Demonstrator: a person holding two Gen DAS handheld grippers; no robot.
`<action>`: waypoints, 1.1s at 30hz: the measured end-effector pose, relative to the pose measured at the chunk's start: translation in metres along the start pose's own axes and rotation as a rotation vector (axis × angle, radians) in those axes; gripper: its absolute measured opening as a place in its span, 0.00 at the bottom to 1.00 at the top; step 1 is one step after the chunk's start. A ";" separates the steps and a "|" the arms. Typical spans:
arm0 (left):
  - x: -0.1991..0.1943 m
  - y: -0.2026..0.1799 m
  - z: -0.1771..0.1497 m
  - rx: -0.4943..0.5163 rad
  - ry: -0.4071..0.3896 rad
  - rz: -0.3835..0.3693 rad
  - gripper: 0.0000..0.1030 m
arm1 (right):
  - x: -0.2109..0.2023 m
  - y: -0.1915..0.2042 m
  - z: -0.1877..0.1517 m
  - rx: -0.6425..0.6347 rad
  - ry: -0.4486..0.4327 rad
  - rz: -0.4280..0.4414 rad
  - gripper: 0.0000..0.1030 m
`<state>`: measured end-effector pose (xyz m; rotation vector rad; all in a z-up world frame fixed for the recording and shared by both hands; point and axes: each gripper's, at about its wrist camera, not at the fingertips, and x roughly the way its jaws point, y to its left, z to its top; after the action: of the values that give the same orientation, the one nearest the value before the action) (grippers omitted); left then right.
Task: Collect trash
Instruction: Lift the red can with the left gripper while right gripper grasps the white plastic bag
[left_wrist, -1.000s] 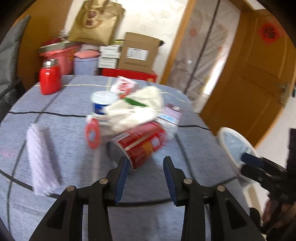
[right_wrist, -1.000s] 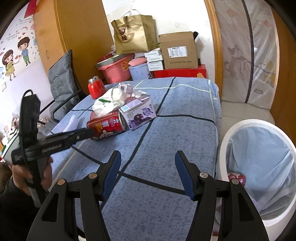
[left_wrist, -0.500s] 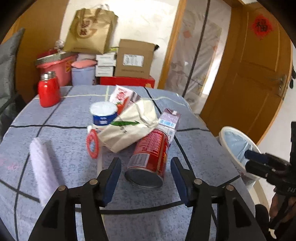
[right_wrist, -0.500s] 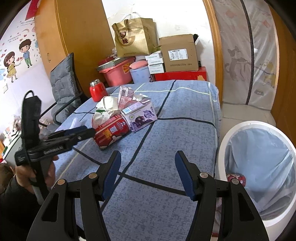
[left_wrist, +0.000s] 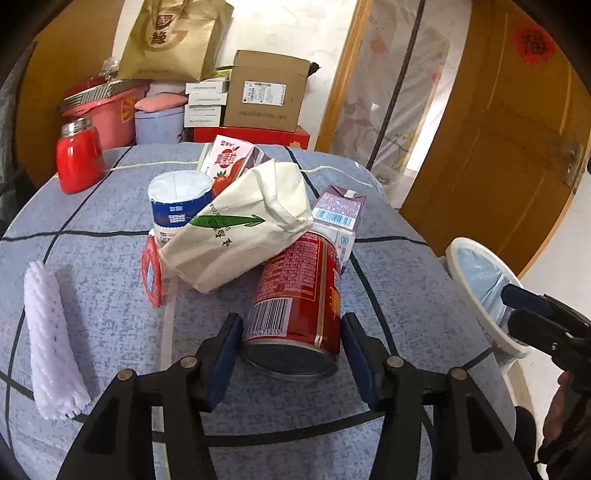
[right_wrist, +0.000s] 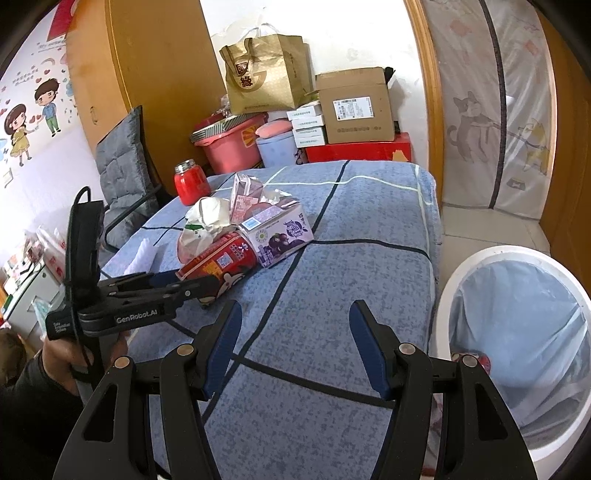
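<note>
Leaning paper bag (left_wrist: 240, 229) atop red can (left_wrist: 301, 291)

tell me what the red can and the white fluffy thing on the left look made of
Red can: likely metal, glossy printed wall with a bare silvery rim and end.
White fluffy thing: looks like soft foam netting, matte with a dimpled mesh surface and frayed end; could be cloth.

Blue checked table (left_wrist: 92, 206), trash pile (left_wrist: 240, 236), red jar (left_wrist: 79, 160)
</note>
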<state>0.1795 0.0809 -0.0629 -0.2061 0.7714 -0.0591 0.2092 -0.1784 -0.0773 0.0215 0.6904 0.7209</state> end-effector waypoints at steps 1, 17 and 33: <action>-0.003 0.001 -0.002 -0.006 -0.008 -0.002 0.53 | 0.001 0.002 0.001 -0.001 0.000 0.000 0.60; -0.069 0.034 -0.042 -0.082 -0.061 0.018 0.52 | 0.063 0.069 0.035 -0.140 0.033 0.133 0.60; -0.104 0.076 -0.064 -0.150 -0.097 0.081 0.52 | 0.124 0.087 0.023 -0.130 0.166 0.136 0.60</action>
<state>0.0589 0.1579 -0.0517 -0.3182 0.6875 0.0851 0.2374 -0.0310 -0.1092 -0.1124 0.8043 0.9042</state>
